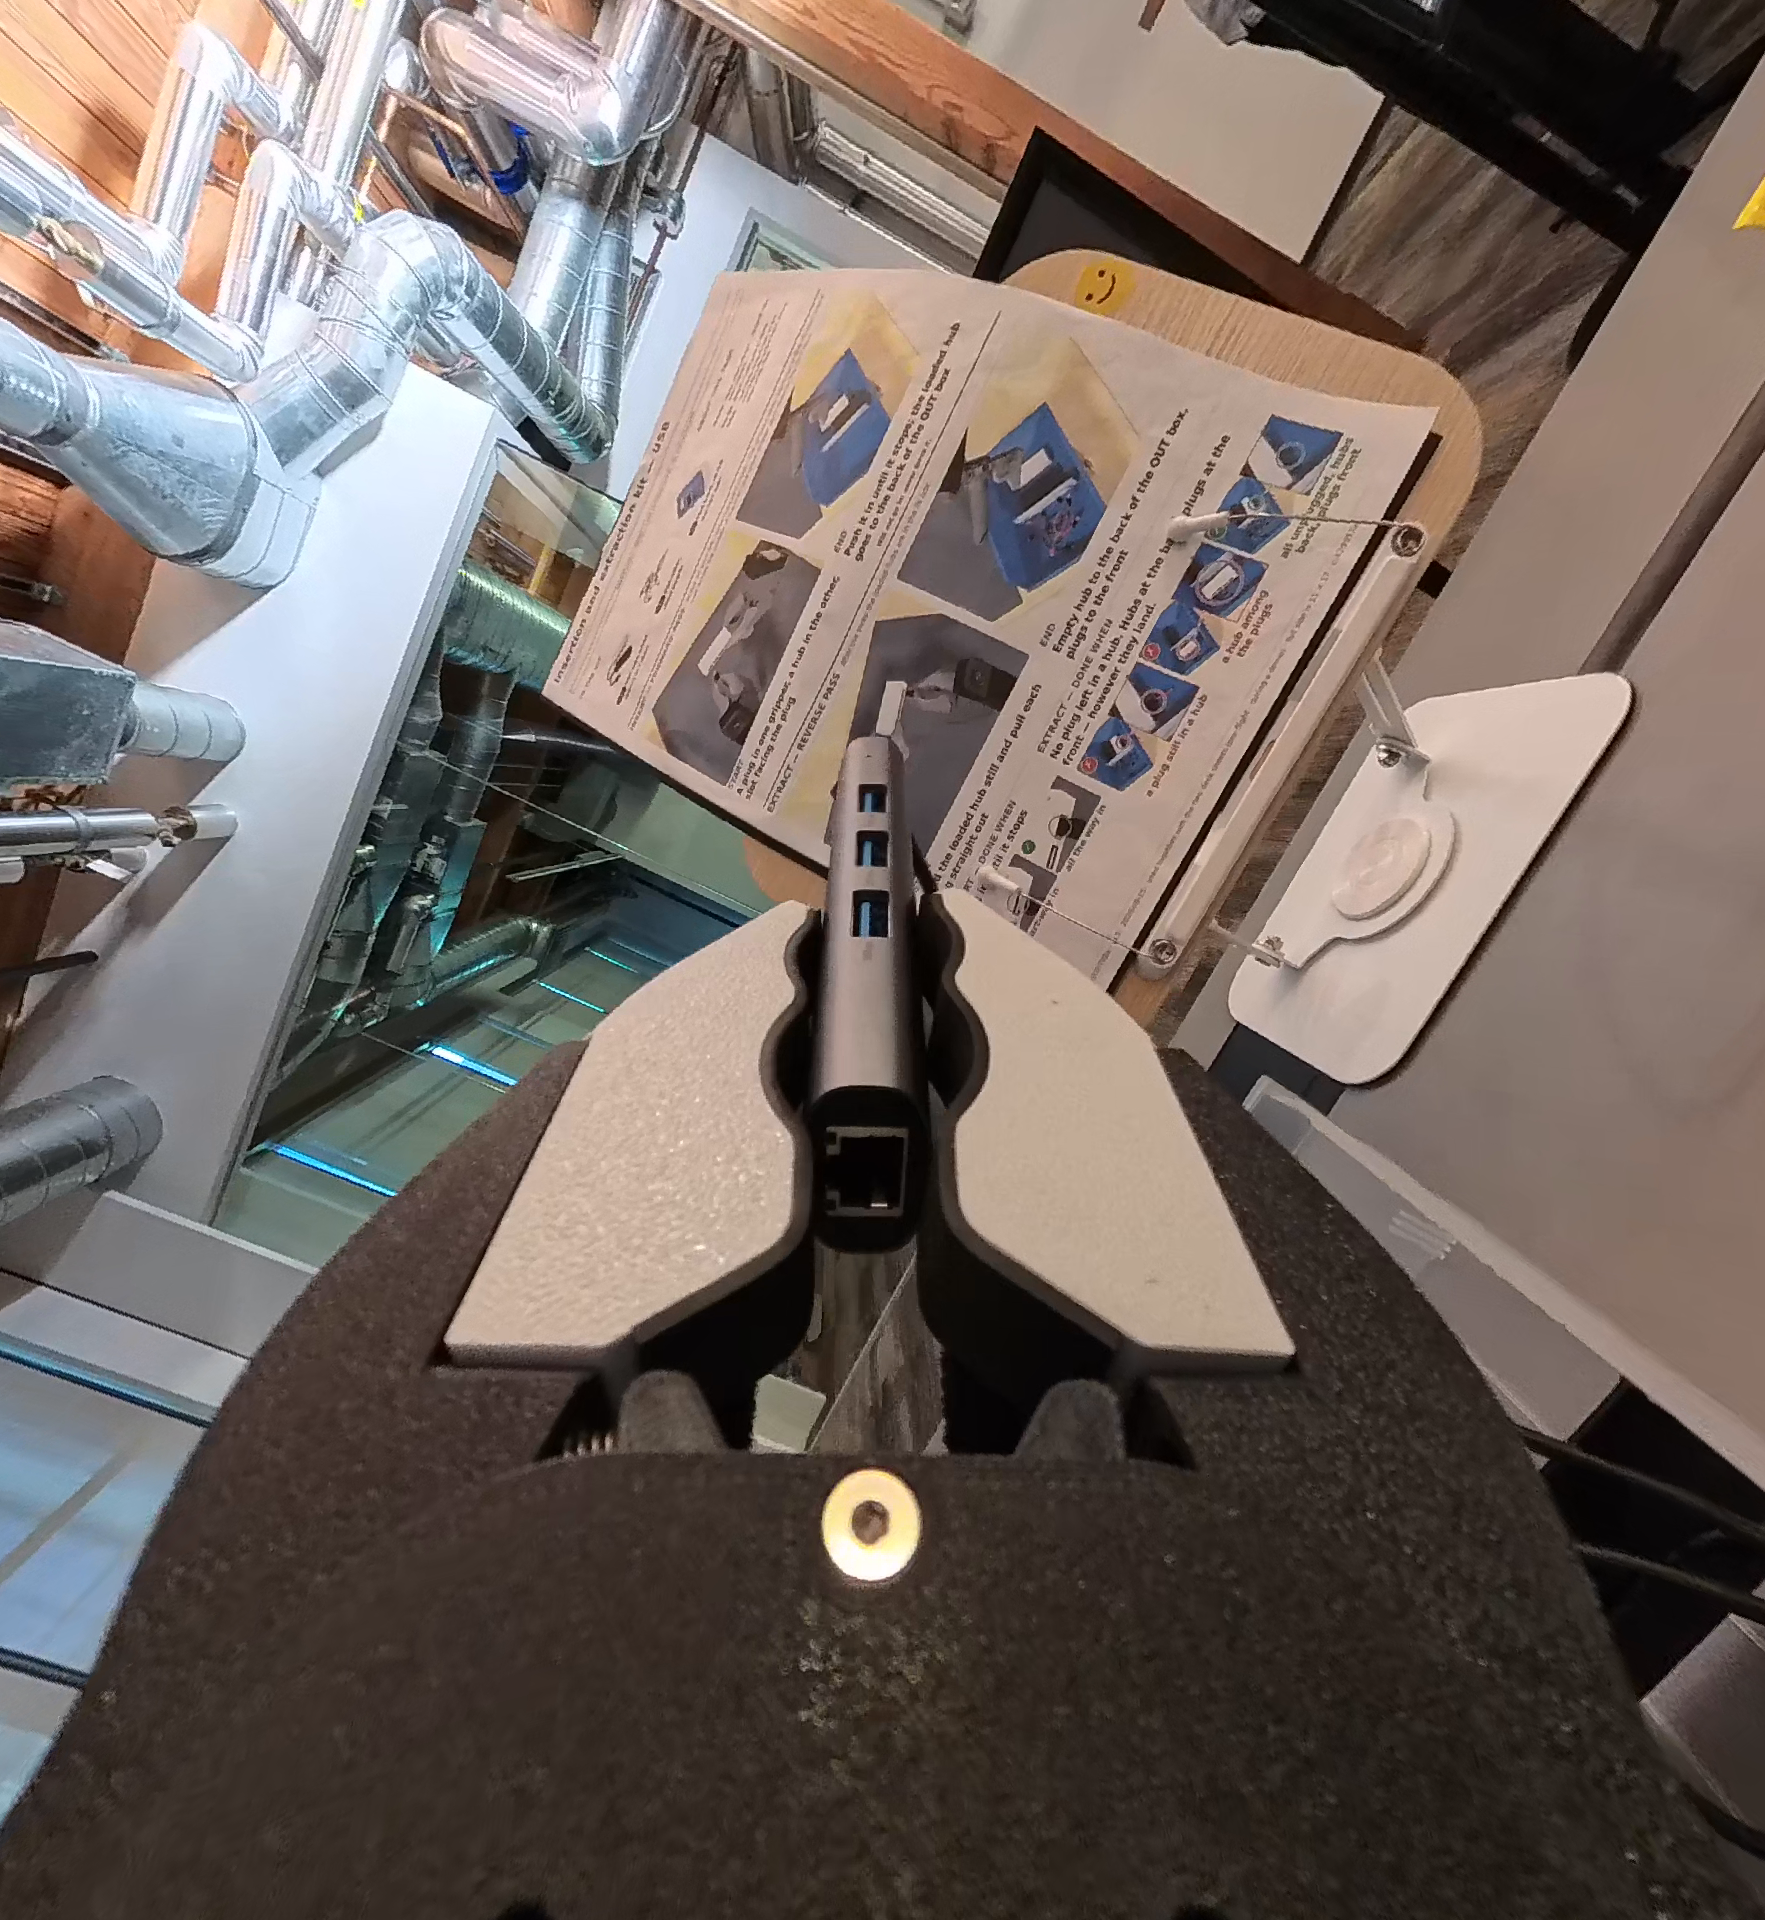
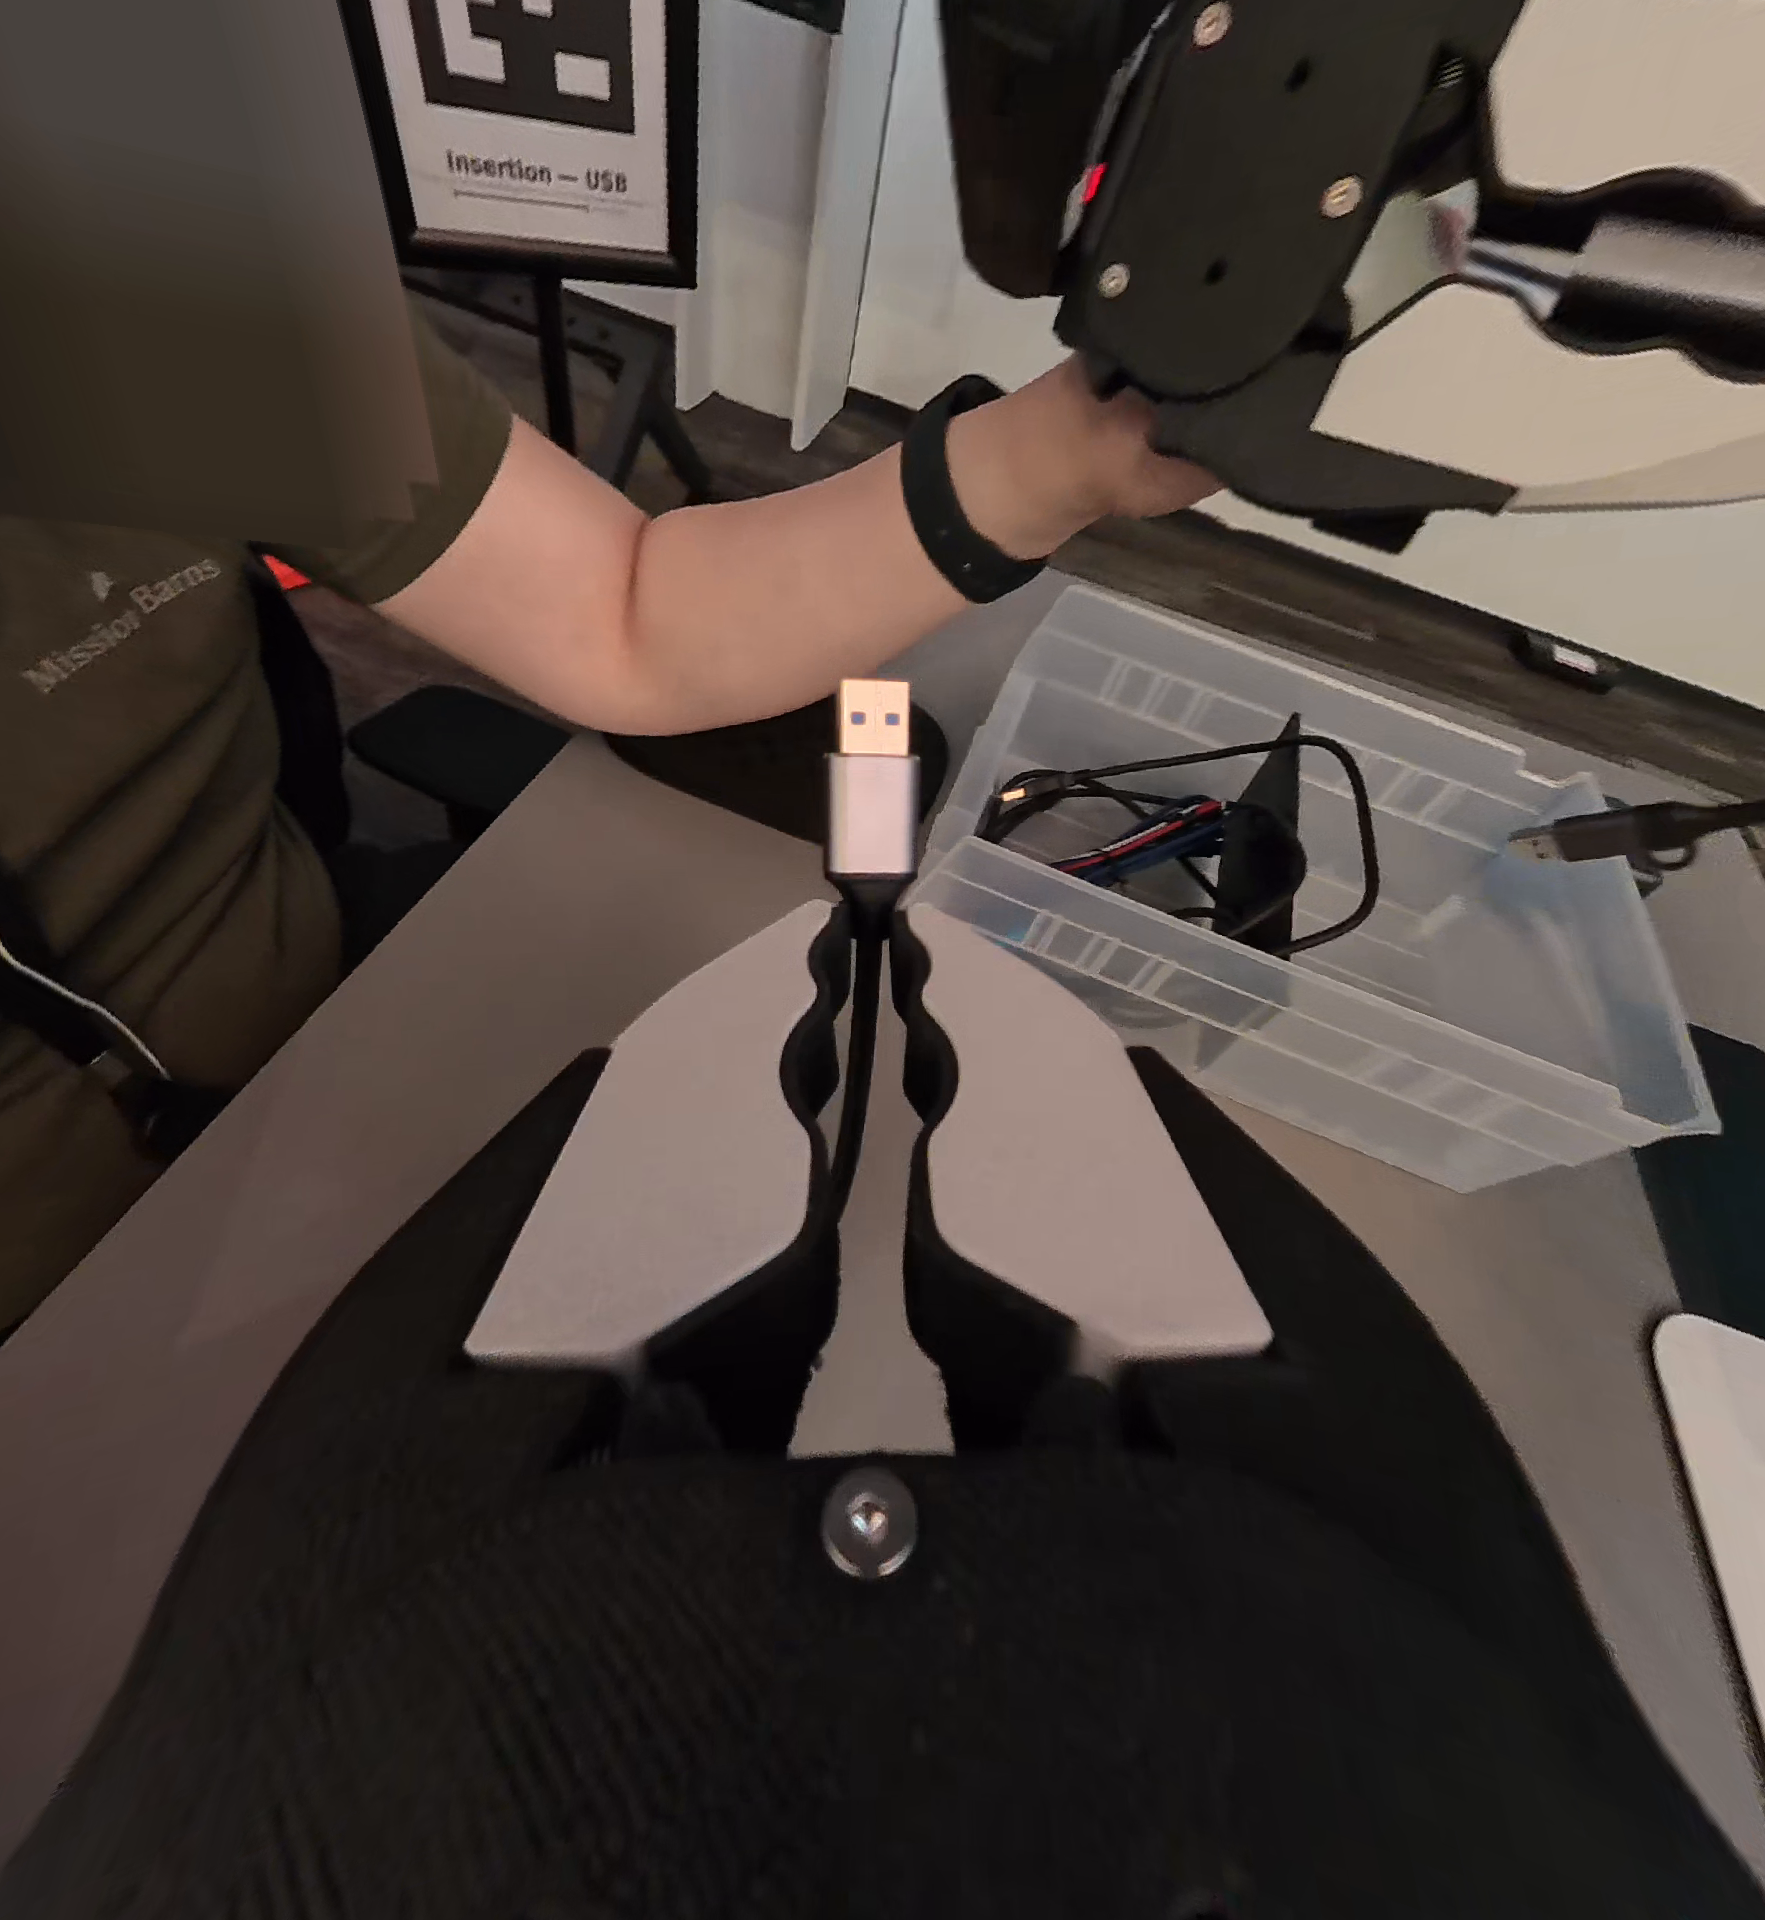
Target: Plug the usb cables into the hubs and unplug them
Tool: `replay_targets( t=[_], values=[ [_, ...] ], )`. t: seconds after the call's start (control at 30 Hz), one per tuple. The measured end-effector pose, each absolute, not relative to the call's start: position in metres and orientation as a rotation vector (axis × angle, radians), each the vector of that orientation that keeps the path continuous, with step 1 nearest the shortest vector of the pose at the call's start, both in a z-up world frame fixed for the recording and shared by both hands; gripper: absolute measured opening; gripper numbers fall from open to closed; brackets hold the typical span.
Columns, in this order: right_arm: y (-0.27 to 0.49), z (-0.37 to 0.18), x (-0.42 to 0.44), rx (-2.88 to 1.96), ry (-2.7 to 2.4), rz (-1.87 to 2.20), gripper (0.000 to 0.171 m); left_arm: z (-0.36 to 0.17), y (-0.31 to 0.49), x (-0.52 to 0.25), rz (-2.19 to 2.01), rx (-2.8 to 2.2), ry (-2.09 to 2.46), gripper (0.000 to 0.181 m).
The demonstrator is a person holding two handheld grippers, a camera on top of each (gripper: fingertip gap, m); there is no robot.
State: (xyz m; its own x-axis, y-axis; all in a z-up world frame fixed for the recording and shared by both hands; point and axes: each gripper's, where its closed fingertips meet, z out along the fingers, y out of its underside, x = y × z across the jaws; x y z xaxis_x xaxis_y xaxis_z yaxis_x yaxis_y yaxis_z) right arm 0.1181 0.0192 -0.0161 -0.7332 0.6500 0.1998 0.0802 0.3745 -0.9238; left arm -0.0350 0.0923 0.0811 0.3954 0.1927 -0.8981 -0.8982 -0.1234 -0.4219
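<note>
My left gripper (image 1: 862, 914) is shut on a dark grey USB hub (image 1: 862, 997), held up in the air. The hub runs lengthwise between the fingers, with three blue USB ports on its upper face and a network port at the near end. My right gripper (image 2: 870, 914) is shut on a black USB cable (image 2: 862, 1039); its silver plug (image 2: 872, 790) sticks out past the fingertips, pointing away, above the grey table (image 2: 504, 1018). The left gripper with the hub (image 2: 1688, 286) also shows in the right wrist view at the top right, held by a hand.
A clear plastic bin (image 2: 1304, 1049) on the table holds several cables and a black piece. Another USB plug (image 2: 1584, 840) lies at its far right rim. A printed instruction sheet (image 1: 982, 582) stands on a white stand (image 1: 1397, 883). A person sits at the left. Spacing between my two grippers at the tips: around 20 cm.
</note>
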Motion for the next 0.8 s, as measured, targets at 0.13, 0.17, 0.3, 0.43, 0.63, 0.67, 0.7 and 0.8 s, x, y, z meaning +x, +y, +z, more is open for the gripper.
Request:
replay_targets(
  t=[0.13, 0.17, 0.3, 0.43, 0.63, 0.67, 0.7, 0.8],
  values=[
    [0.028, -0.02, 0.111, -0.81, -2.077, 1.433, 0.008, 0.079, 0.093, -0.035, 1.089, -1.378, 0.703, 0.017],
    [0.03, -0.025, 0.107, -0.877, -2.077, 1.456, 0.008, 0.079, 0.093, -0.035, 1.092, -1.379, 0.703, 0.017],
    [0.031, -0.086, 0.093, -1.195, -2.247, 1.424, 0.008, 0.08, 0.092, -0.041, 1.101, -1.389, 0.69, 0.017],
    [0.032, -0.154, 0.089, -1.415, -2.435, 1.197, 0.008, 0.083, 0.089, -0.045, 1.101, -1.388, 0.673, 0.017],
    [0.038, -0.202, 0.087, -1.46, -2.534, 0.901, 0.008, 0.083, 0.089, -0.046, 1.098, -1.392, 0.67, 0.017],
    [0.039, -0.203, 0.084, -1.447, -2.519, 0.885, 0.009, 0.083, 0.09, -0.046, 1.099, -1.393, 0.672, 0.017],
    [0.039, -0.203, 0.083, -1.432, -2.511, 0.877, 0.009, 0.082, 0.09, -0.046, 1.099, -1.393, 0.672, 0.017],
    [0.039, -0.201, 0.078, -1.377, -2.491, 0.829, 0.016, 0.083, 0.09, -0.046, 1.1, -1.393, 0.672, 0.017]
  ],
)
